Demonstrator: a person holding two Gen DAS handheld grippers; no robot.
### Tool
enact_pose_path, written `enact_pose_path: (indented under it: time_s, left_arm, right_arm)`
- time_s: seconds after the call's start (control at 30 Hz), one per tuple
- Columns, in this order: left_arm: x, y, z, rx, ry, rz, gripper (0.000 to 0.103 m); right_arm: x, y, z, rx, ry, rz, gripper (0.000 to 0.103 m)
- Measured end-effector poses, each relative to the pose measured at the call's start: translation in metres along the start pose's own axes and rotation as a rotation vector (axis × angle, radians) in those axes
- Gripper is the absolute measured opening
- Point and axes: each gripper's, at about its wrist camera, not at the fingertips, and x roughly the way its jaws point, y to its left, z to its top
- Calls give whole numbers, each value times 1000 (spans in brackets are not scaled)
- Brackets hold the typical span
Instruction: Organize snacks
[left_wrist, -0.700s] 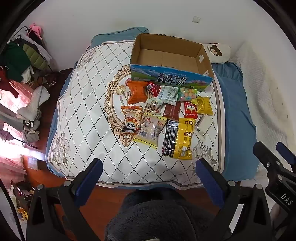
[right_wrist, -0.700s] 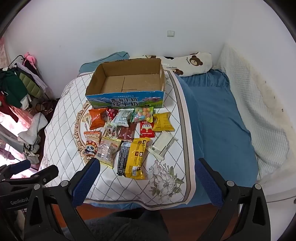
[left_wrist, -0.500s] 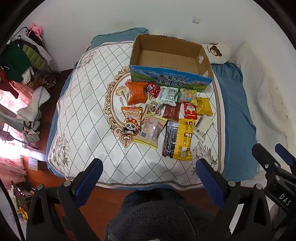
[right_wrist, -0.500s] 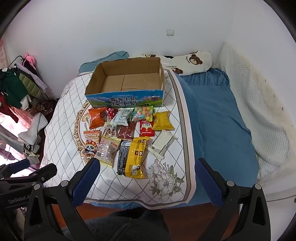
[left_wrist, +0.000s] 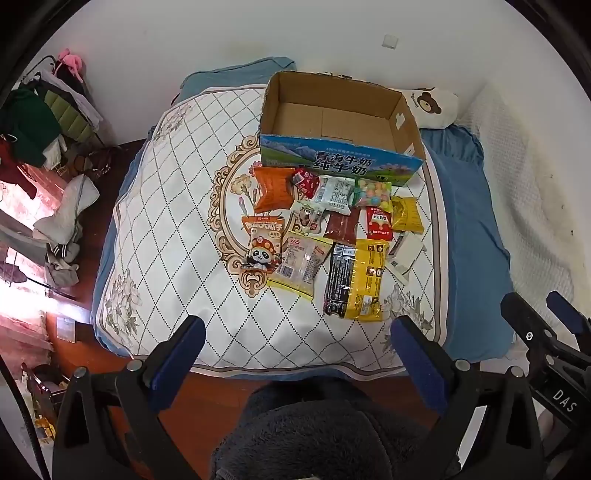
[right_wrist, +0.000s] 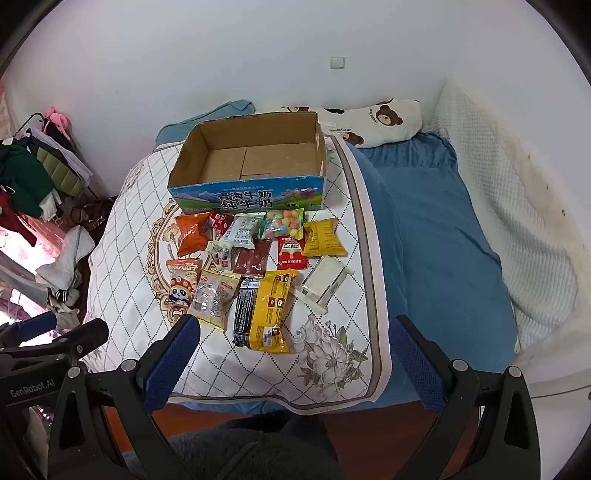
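Note:
Several snack packets lie in a cluster on the white quilt (left_wrist: 166, 229), just in front of an empty open cardboard box (left_wrist: 340, 162) (right_wrist: 251, 195). Among them are a yellow-and-black bag (left_wrist: 356, 280) (right_wrist: 264, 314), an orange bag (left_wrist: 273, 186) (right_wrist: 192, 232), a panda bag (left_wrist: 260, 240) and a white box (right_wrist: 325, 282). My left gripper (left_wrist: 295, 332) is open and empty, held above the near edge of the bed. My right gripper (right_wrist: 291, 332) is open and empty, at the same near edge, to the right of the left one.
A bear-print pillow (right_wrist: 373, 118) lies behind the box by the wall. Blue bedding (right_wrist: 436, 236) covers the right side of the bed. Clothes are piled on the floor at the left (left_wrist: 37, 129). The person's dark fleece lap (left_wrist: 325, 435) fills the bottom.
Both grippers have drifted very slightly; the scene is otherwise the same and nothing was picked up.

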Motion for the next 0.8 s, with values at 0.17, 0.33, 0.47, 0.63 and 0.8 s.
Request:
enact_pose_path:
  time_s: [0.17, 0.33, 0.47, 0.63, 0.8]
  left_arm:
    - [0, 0, 0, 2, 3, -3, 103]
    - [2, 0, 1, 9, 2, 0, 103]
    - [2, 1, 1, 7, -1, 2, 103]
    - [2, 3, 2, 8, 0, 2, 103]
    - [3, 5, 2, 5, 0, 3, 103]
  right_arm:
    - [0, -1, -2, 4, 0, 3, 103]
    - [-1, -1, -2, 4, 1, 1, 103]
    - [-1, 0, -1, 3, 2, 1, 103]
    - [-2, 0, 0, 1, 2, 2, 103]
    - [-1, 1, 0, 1, 4, 2, 103]
